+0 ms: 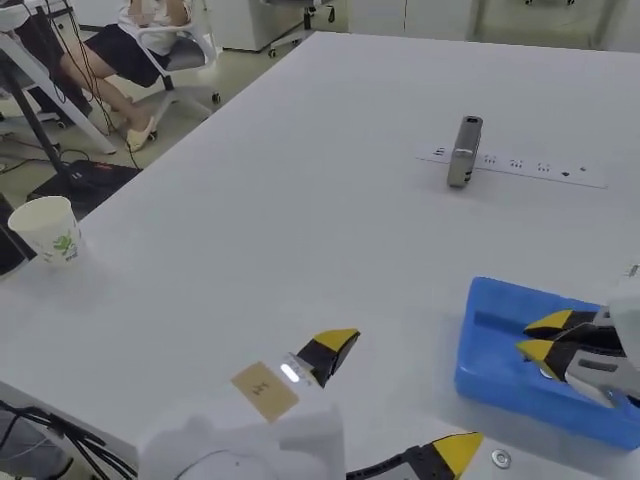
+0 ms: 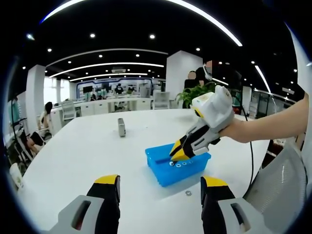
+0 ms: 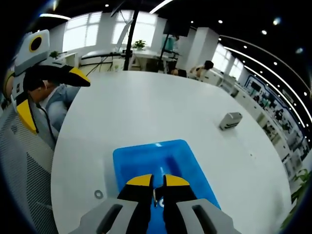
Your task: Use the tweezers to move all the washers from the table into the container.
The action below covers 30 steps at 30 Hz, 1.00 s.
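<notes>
The rectangular plastic container (image 1: 490, 350) is bright blue against the plain white table (image 1: 300, 200). The small round metal washers (image 2: 178, 165) inside the container are silvery grey, as is the lone washer (image 1: 500, 459) just beside it. The left gripper (image 1: 400, 395) and right gripper (image 1: 538, 336) have yellow tips on black jaws and pale grey bodies. The slim metal tweezers (image 3: 154, 195) look silvery white. Well apart from the container, a white paper cup (image 1: 48, 230) carries a green print, and a dull grey metal block (image 1: 464, 150) lies on a white power strip (image 1: 540, 167).

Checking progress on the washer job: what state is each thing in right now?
Left hand-held gripper: open, empty.
Right hand-held gripper: jaws nearly shut, over the tray.
Blue tray: holds several washers.
Loose washer: flat on table beside tray, not yet moved.
Paper cup: upright.
</notes>
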### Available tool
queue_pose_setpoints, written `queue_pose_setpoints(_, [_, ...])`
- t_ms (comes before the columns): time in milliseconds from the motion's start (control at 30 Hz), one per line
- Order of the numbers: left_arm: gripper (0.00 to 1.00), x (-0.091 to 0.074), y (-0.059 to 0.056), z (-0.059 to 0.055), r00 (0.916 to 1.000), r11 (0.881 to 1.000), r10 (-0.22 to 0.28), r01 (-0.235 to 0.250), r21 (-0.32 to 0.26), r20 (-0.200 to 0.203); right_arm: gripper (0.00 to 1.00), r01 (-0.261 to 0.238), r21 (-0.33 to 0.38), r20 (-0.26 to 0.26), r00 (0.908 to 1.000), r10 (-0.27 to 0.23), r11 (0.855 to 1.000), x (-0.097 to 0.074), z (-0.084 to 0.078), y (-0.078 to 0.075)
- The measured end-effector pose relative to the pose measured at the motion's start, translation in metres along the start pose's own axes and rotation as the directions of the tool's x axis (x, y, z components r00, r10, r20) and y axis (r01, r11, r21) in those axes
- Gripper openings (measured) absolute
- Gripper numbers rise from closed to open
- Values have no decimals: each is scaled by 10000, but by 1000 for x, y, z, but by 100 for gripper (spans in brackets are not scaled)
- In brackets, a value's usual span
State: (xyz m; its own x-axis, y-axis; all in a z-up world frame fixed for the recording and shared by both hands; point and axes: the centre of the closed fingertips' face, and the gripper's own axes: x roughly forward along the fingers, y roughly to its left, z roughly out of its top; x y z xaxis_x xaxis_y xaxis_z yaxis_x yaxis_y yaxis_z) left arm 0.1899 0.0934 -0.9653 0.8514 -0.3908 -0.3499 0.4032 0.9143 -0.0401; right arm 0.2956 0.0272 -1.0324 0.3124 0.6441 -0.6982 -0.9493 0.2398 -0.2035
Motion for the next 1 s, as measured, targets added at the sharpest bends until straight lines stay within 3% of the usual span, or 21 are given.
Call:
queue_pose_setpoints(633, [66,0,-1,-1,10000,10000,-19,19,32,-49,0,-389,81,-181,9991,390,9992,2,-6,8])
queue_pose_setpoints(667, [66,0,-1,-1,10000,10000,-18,18,33,-56,0,-397,152,-432,9983,403,9991,0,-11,9])
queue_pose_setpoints(700, [66,0,0,-1,10000,10000,-17,18,39,-60,0,-292,100,-233,9993,294,9995,2,-7,7])
queue_pose_setpoints(733, [66,0,-1,-1,10000,10000,-19,20,45,-65,0,-4,-149,-401,9992,-2,9999,2,-10,4])
queue_pose_setpoints(1000, [66,0,0,-1,10000,10000,10,-9,23,-43,0,243,232,-338,9992,-235,9994,-3,-16,-4])
